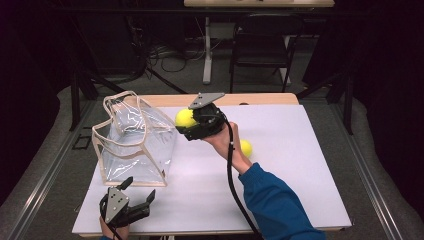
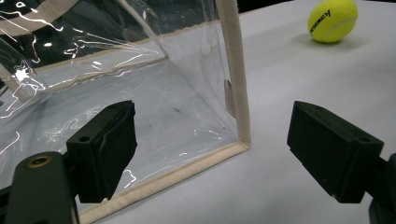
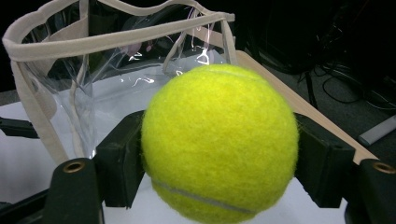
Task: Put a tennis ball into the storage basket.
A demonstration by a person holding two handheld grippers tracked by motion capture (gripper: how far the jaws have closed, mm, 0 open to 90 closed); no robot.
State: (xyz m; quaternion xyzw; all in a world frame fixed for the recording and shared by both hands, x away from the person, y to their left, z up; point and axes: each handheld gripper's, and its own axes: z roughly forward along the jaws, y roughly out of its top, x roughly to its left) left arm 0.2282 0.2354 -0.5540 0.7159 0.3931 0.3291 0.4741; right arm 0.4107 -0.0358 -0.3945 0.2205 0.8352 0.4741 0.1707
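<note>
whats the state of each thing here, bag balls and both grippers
clear bag: upright, mouth open, nothing visible inside
held tennis ball: clamped, lifted beside bag's rim
second tennis ball: loose on table
right gripper: shut on ball
left gripper: open at bag's lower corner

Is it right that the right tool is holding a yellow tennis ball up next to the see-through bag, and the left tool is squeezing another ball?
Not quite. The right tool does grip a yellow tennis ball beside the clear bag. But the left tool squeezes nothing: the left gripper view shows its jaws standing wide apart around the bag's bottom corner. The other ball lies on the table.
</note>
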